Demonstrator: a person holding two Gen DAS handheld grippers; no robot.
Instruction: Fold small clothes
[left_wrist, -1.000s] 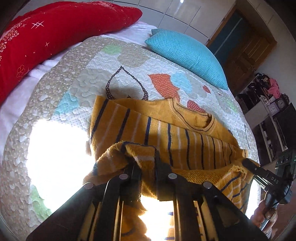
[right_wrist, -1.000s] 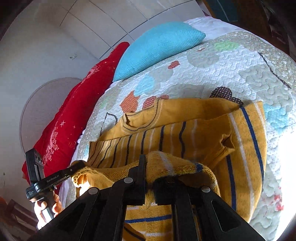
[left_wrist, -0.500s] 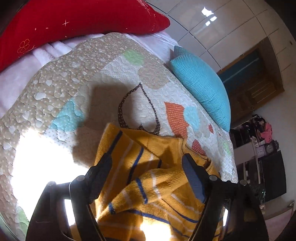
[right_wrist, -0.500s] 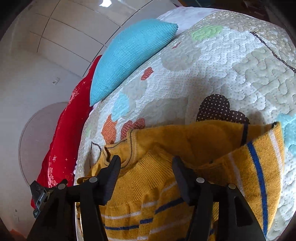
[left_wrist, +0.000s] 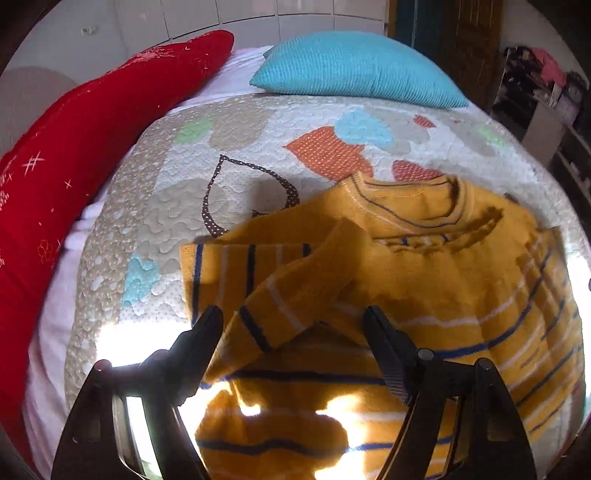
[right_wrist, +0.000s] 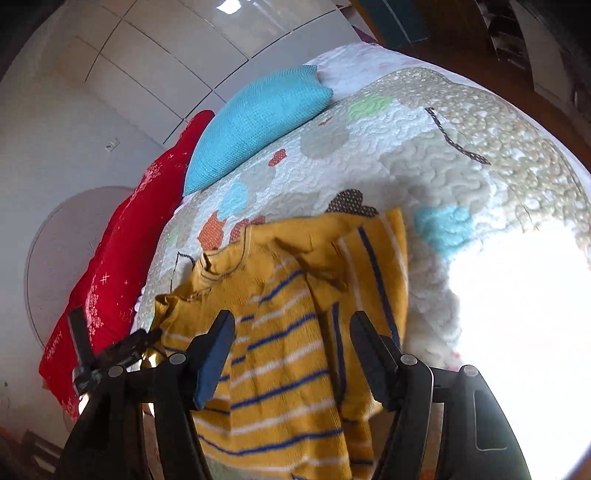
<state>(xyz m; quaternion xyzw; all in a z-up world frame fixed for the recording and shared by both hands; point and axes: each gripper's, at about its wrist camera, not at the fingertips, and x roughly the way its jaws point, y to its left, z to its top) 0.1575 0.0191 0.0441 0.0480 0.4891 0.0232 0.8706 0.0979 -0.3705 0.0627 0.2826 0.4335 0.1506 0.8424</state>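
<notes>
A small mustard-yellow sweater (left_wrist: 424, 280) with blue and white stripes lies on the quilted bedspread (left_wrist: 258, 122), its collar towards the pillows. Its lower part is folded up over the body and a sleeve lies across the front. My left gripper (left_wrist: 293, 325) is open and empty, just above the folded sleeve. My right gripper (right_wrist: 291, 328) is open and empty above the sweater (right_wrist: 291, 295). The left gripper also shows at the left edge of the right wrist view (right_wrist: 110, 350).
A turquoise pillow (left_wrist: 354, 66) and a long red cushion (left_wrist: 85, 122) lie at the head of the bed. A cluttered shelf (left_wrist: 546, 85) and a dark wooden door stand at the far right. Bright sun patches fall on the quilt (right_wrist: 517, 295).
Both grippers were shut on the sweater's lower edge, carried it up over the body, then opened and let it go. They have now drawn back a little.
</notes>
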